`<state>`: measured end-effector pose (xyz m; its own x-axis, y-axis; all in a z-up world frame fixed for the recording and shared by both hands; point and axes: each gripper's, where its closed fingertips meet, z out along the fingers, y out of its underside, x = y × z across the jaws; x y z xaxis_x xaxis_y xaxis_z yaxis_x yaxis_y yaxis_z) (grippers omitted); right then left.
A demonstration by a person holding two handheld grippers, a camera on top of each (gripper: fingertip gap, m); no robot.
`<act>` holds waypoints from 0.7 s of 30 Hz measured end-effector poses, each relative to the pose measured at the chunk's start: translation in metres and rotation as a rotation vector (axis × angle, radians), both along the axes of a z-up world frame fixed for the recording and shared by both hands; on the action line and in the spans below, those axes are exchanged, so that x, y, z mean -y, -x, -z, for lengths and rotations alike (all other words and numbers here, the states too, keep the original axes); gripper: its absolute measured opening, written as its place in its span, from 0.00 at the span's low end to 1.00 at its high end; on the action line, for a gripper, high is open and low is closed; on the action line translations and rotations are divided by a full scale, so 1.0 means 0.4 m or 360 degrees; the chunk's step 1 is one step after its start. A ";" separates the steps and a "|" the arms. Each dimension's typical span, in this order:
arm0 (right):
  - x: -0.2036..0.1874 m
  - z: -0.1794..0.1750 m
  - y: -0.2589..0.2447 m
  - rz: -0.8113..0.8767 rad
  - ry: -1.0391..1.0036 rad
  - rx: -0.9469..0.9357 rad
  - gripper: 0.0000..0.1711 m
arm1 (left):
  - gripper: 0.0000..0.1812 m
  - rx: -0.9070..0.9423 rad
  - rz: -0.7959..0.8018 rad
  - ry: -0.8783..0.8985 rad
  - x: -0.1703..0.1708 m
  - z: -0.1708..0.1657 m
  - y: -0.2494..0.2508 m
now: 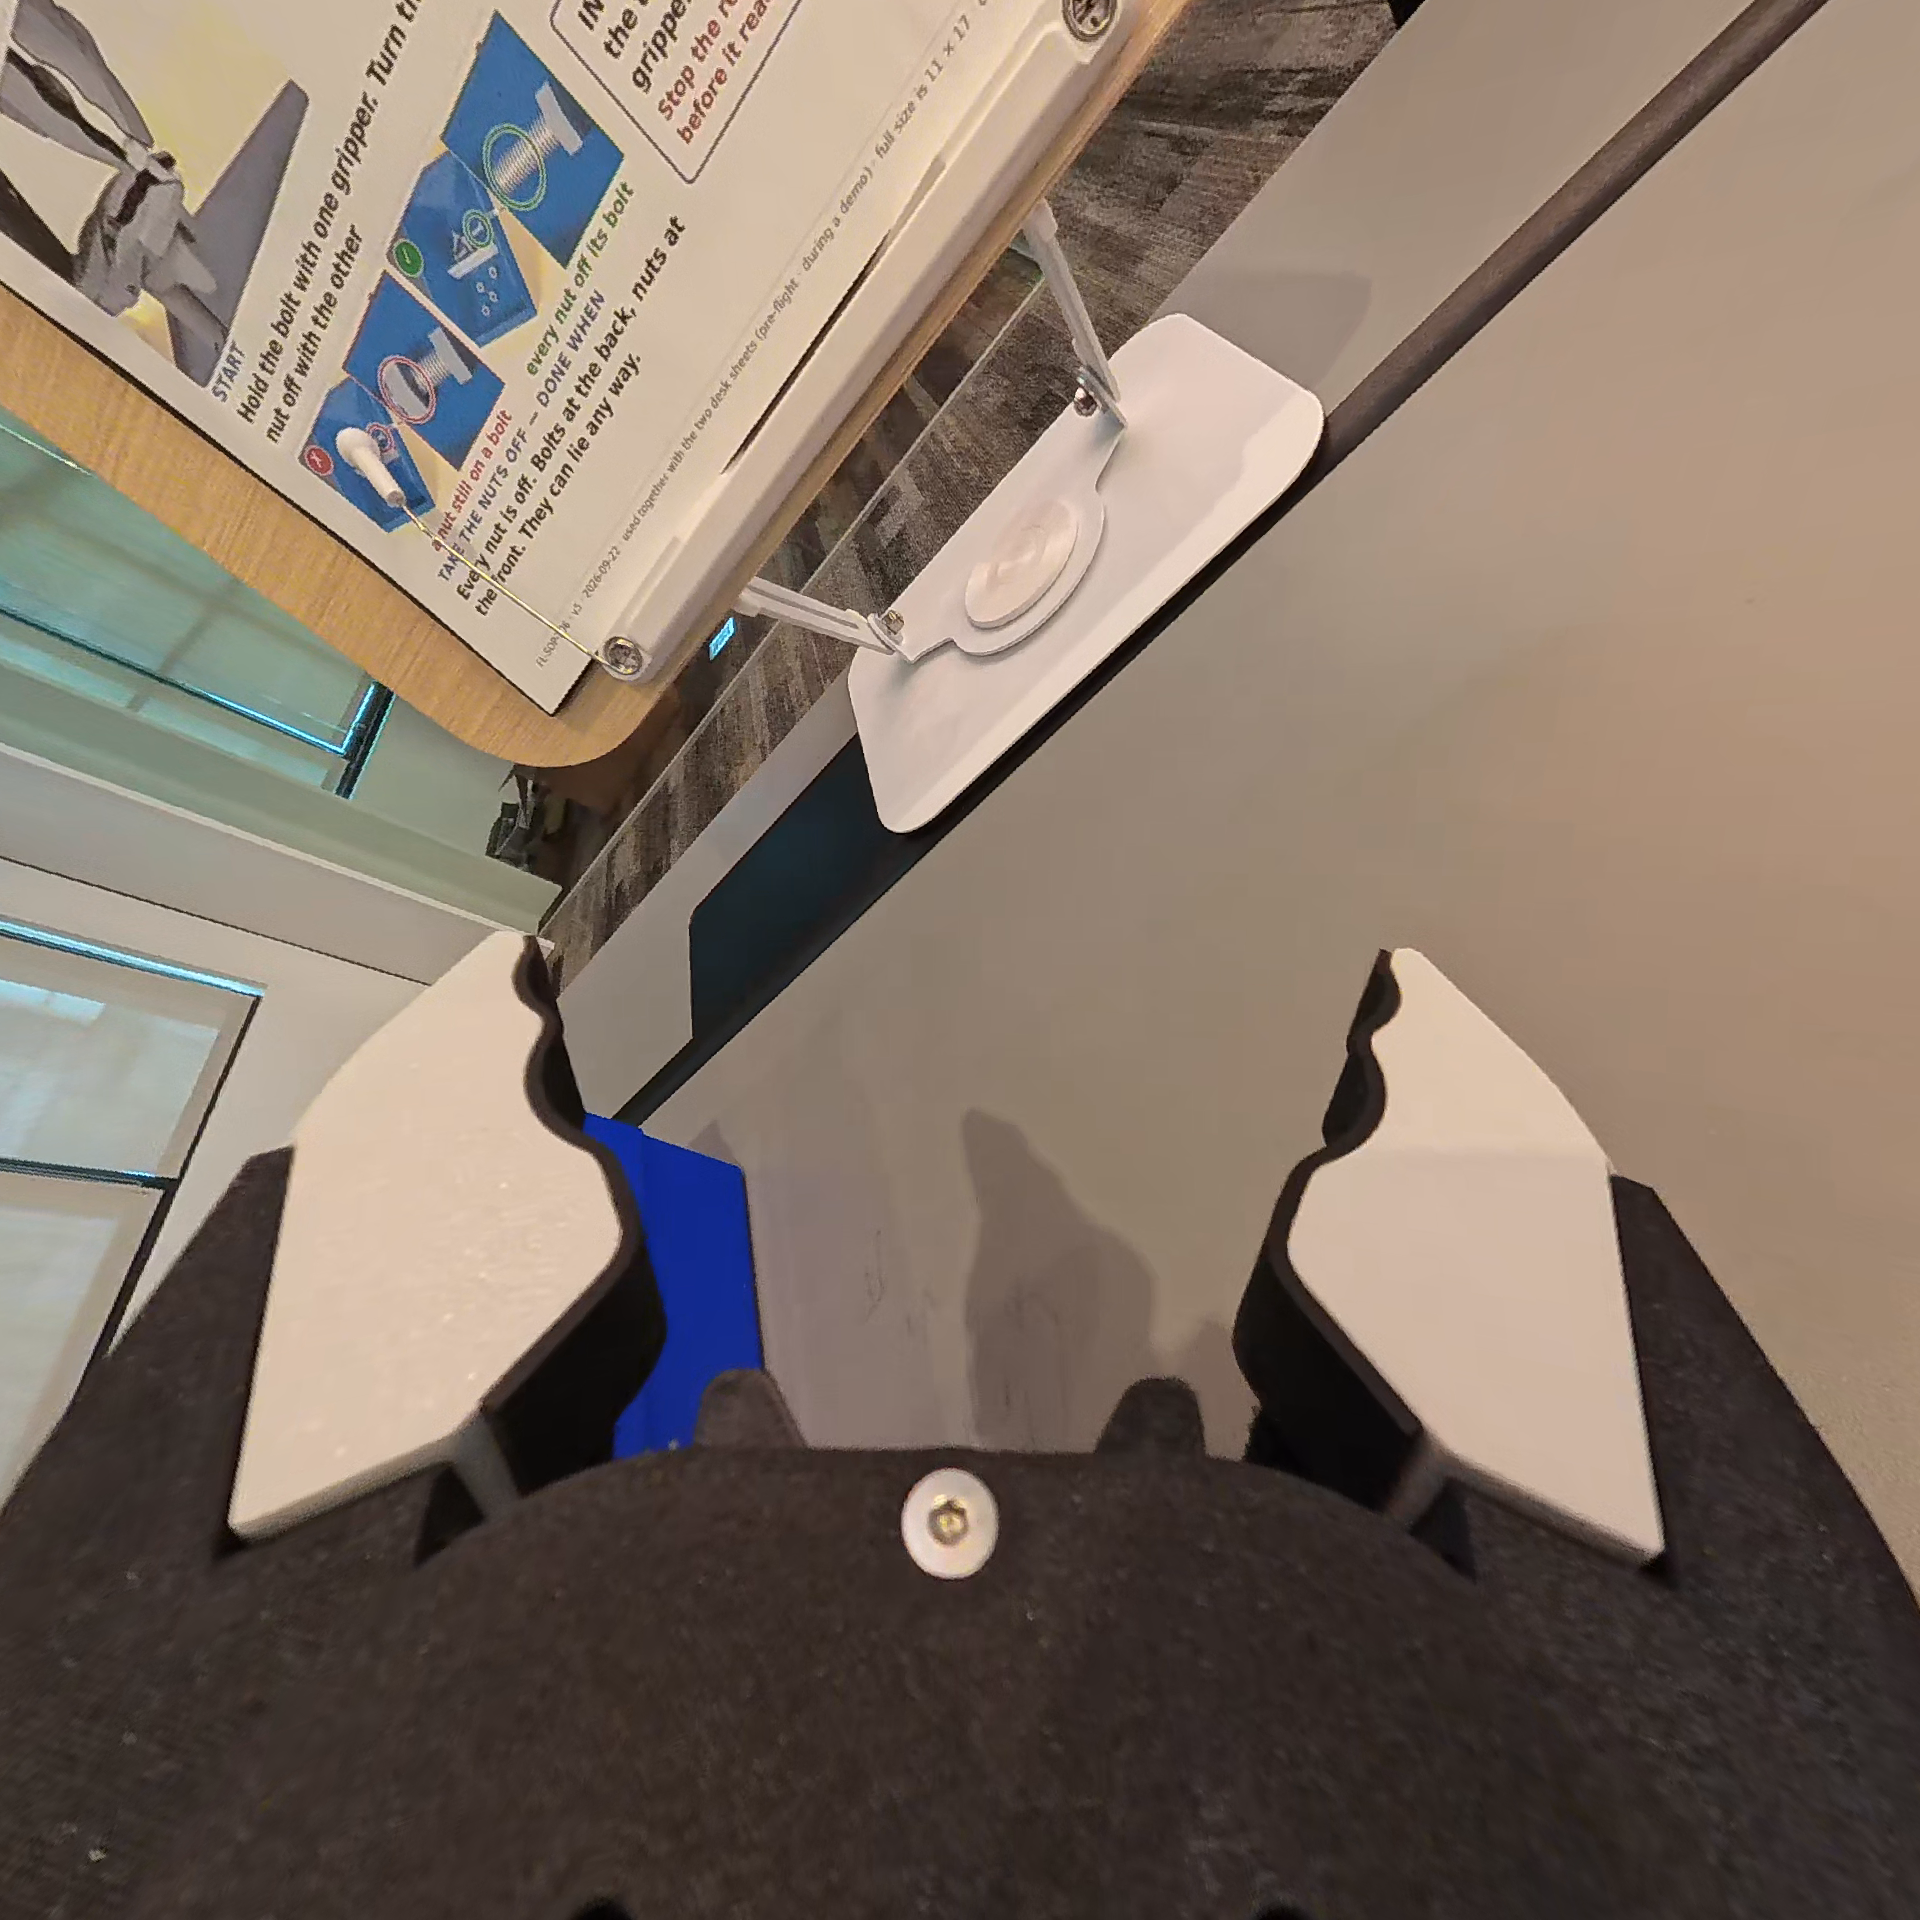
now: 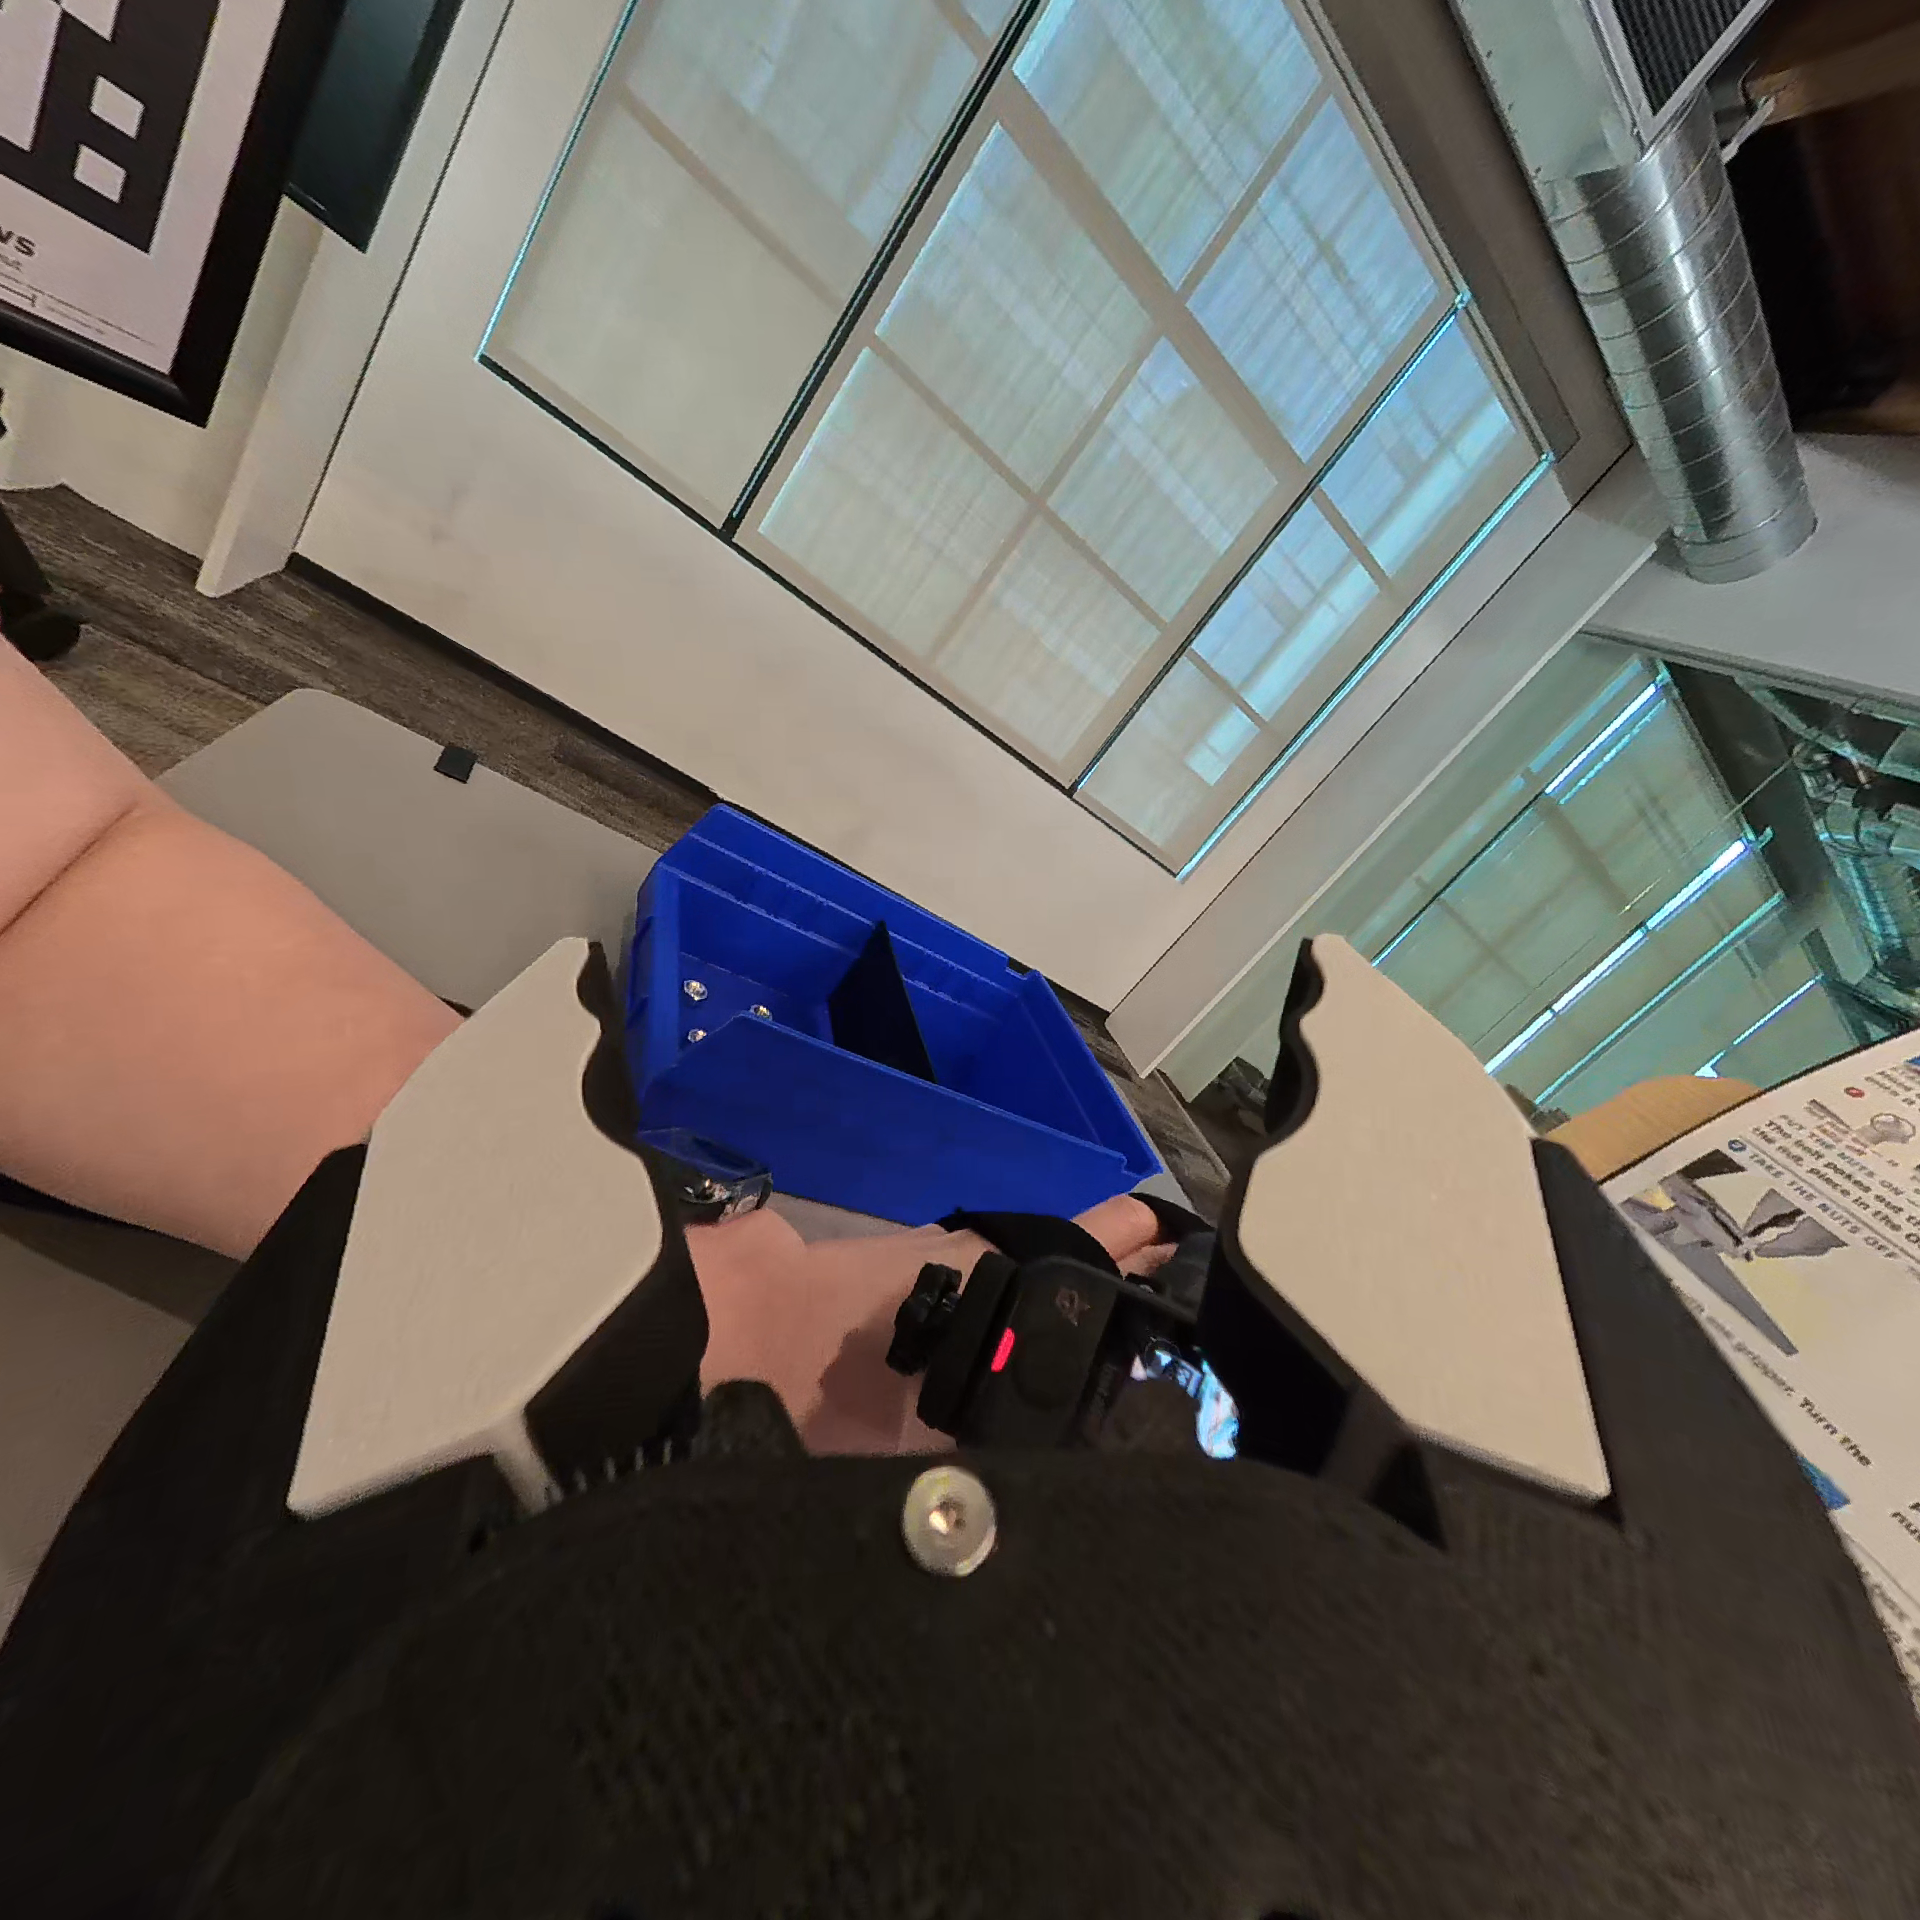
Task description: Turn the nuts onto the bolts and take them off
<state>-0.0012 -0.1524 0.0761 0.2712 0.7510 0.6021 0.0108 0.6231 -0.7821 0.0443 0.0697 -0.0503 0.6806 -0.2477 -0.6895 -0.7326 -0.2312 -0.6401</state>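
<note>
Both hand-held grippers gape empty; only the right view shows the blue bin's (image 2: 894, 1132) divided inside, left (image 1: 961, 1049), right (image 2: 940, 1039)

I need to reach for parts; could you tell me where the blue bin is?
In the right wrist view, the blue bin sits on the grey table, just ahead of the open right gripper.

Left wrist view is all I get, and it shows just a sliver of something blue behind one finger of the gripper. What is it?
Observer: A blue bin, open on top, standing on the grey table.
Operator: Is anything inside it?
Observer: A black divider splits it in two. Three small shiny metal pieces lie in the compartment on the picture's left, too small to tell nuts from bolts.
Operator: And the other gripper?
Observer: The right gripper is open and empty, pointed at the bin.
</note>
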 end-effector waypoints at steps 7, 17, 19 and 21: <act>0.020 -0.015 -0.002 -0.0045 0.0000 -0.0002 0.70 | 0.77 0.0016 0.0000 0.0025 -0.001 0.005 0.000; -0.012 -0.093 -0.076 0.0085 -0.0029 -0.0096 0.69 | 0.77 0.0214 0.0037 0.0058 -0.001 -0.023 0.008; -0.031 -0.102 -0.095 0.0128 -0.0010 -0.0102 0.69 | 0.76 0.0230 0.0026 0.0043 -0.001 -0.035 0.016; -0.035 -0.110 -0.107 0.0134 -0.0004 -0.0118 0.69 | 0.76 0.0231 0.0017 0.0022 -0.002 -0.046 0.022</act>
<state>0.0414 -0.1383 0.1203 0.3770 0.7223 0.5798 0.0051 0.6244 -0.7811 0.0353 0.0704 -0.0320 0.7702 -0.2641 -0.5806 -0.6351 -0.2337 -0.7362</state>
